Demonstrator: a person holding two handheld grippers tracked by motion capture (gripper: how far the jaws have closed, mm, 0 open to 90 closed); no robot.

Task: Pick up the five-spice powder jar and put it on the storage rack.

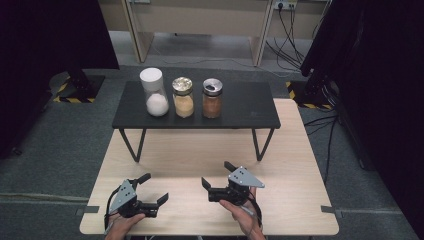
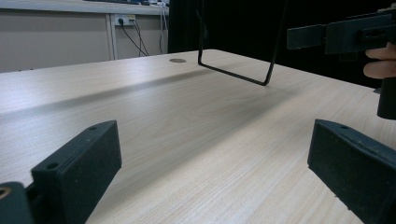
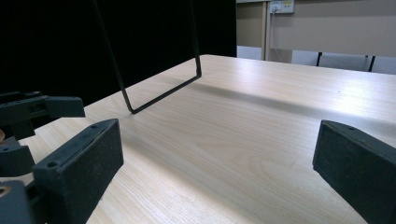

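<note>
Jars on black shelf (image 1: pixel 250 117) well beyond both grippers; brown spice jar (image 1: pixel 212 98) nearest right gripper (image 1: pixel 218 177); left gripper (image 1: pixel 154 190) likewise spread wide, empty.

The high view looks forward and down over the whole wooden table (image 1: pixel 200 150). Each gripper view skims low and close across it, perhaps facing the other; all share the tabletop and black shelf's legs (image 2: pixel 233 70).

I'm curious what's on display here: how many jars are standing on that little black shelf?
3, in one row on the black raised shelf: a white-lidded jar of white powder at left, a glass jar of yellow granules in the middle, a glass jar of brown powder at right. None seems hidden.
</note>
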